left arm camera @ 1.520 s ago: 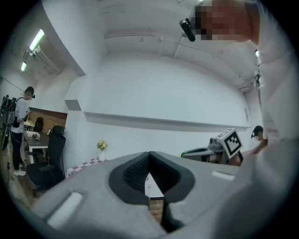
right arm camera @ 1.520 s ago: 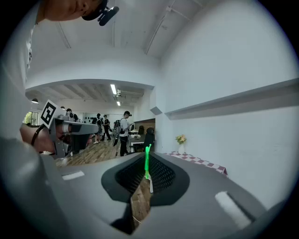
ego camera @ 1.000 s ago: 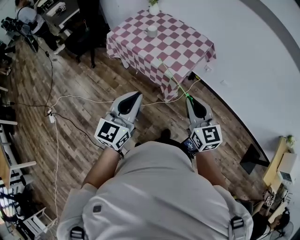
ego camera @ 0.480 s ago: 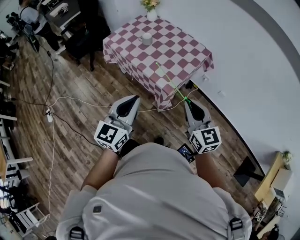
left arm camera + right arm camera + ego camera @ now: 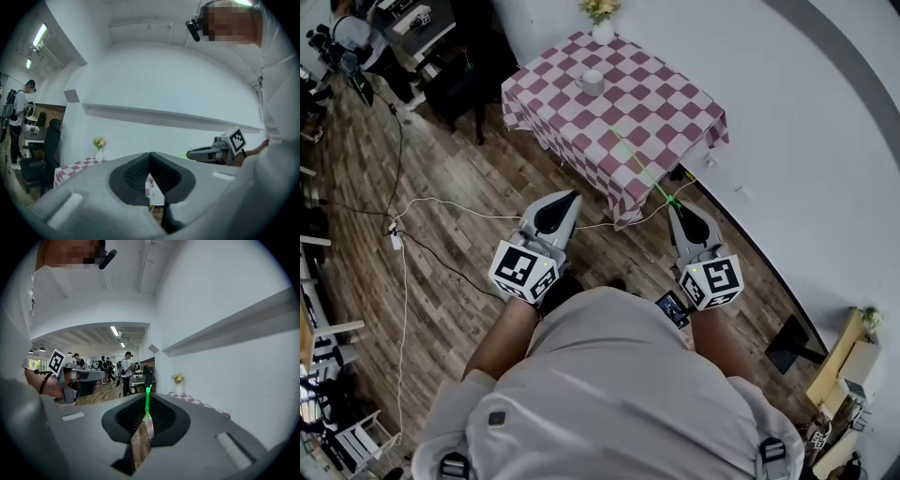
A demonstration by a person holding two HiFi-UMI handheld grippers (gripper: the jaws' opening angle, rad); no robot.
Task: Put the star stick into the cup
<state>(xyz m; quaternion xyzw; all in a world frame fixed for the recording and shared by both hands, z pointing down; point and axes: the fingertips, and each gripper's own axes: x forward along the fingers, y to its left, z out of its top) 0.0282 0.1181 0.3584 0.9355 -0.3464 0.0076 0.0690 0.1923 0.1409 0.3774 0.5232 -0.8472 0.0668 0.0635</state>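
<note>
While the right gripper (image 5: 680, 204) clamps the green star stick (image 5: 639, 171) out over the checked table (image 5: 675, 98), the cup (image 5: 592, 82) sits far left on it, apart from the stick — left gripper (image 5: 566, 199) pinched together, empty

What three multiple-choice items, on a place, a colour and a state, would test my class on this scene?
1. Where is the cup? A on the floor; B on the checked table; C on a chair.
2. What colour is the stick? A green; B red; C blue.
3. How are the right gripper jaws? A wide open; B shut on nothing; C shut on the stick.
Key: B, the cup stands on the table; A, it shows bright green; C, the right gripper view shows the stick clamped between them.
</note>
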